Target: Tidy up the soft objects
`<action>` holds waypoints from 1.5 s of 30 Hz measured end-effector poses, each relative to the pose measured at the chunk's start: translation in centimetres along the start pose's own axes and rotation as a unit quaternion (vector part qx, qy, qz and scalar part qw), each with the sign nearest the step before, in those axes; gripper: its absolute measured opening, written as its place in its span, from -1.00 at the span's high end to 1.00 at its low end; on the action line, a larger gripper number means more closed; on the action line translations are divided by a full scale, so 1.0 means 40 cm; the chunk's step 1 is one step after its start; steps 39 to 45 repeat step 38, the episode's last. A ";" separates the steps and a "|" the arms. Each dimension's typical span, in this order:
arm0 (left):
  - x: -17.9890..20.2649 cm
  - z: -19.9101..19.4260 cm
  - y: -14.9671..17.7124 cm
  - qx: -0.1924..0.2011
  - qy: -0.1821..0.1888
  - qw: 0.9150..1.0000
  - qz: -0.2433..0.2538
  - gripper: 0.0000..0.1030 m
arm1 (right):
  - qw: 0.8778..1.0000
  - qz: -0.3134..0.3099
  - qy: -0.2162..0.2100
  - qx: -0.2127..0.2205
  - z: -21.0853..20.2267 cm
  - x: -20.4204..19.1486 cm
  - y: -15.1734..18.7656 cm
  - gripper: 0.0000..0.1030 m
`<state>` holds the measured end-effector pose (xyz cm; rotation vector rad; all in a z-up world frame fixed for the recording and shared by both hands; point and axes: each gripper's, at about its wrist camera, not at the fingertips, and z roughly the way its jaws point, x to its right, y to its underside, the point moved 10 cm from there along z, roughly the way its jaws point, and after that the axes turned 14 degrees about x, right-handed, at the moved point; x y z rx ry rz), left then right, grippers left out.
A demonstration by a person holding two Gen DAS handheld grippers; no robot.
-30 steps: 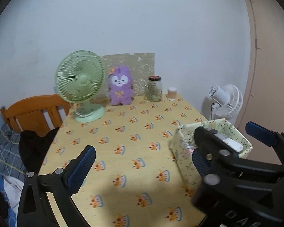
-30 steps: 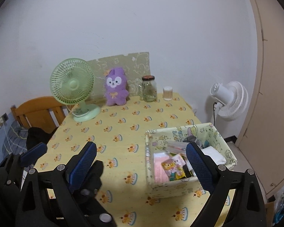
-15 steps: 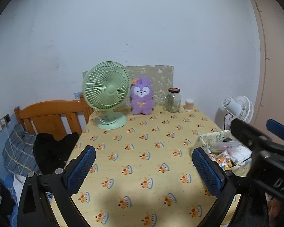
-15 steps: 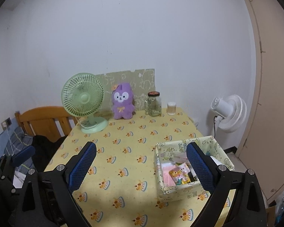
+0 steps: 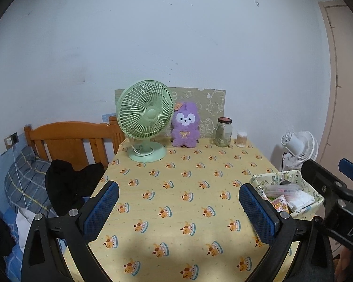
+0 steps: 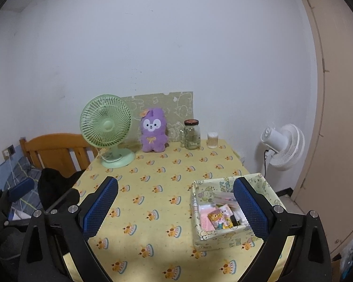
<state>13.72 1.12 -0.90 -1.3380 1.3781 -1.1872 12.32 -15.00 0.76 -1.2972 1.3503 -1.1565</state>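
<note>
Left hand-held gripper (image 5: 177,208) spread wide over the near tabletop (image 5: 190,181), nothing between its blue pads. Right hand-held gripper (image 6: 176,208) likewise spread wide and empty, hovering above the near edge.

Purple plush toy (image 6: 153,133) upright at the far edge, well ahead of both hand-held grippers, touched by neither. Just left of it, a green desk fan (image 6: 107,129); behind it, a patterned board (image 6: 174,110) against the wall. Right of the plush, a glass jar (image 6: 192,134) with a dark lid, then a small cotton-swab container (image 6: 212,139).

Fabric basket (image 6: 197,213) at the right side of the tabletop, partly behind the right finger of the right hand-held gripper, filled with packets and small items. White floor fan (image 6: 283,146) beyond the tabletop's right edge. Wooden headboard (image 5: 70,138) and dark clothing (image 5: 68,183) off to the left.
</note>
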 end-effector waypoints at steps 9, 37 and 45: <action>-0.017 -0.011 0.001 0.004 -0.017 1.000 -0.007 -0.99 | 1.000 0.005 0.004 -0.002 -0.003 0.023 0.012 -0.98; -0.004 -0.009 0.002 -0.003 -0.010 1.000 -0.001 -1.00 | 1.000 0.008 0.005 -0.009 0.002 0.028 0.025 -0.98; -0.003 -0.009 0.003 -0.003 -0.010 1.000 -0.001 -1.00 | 1.000 0.009 0.005 -0.010 0.002 0.030 0.027 -0.98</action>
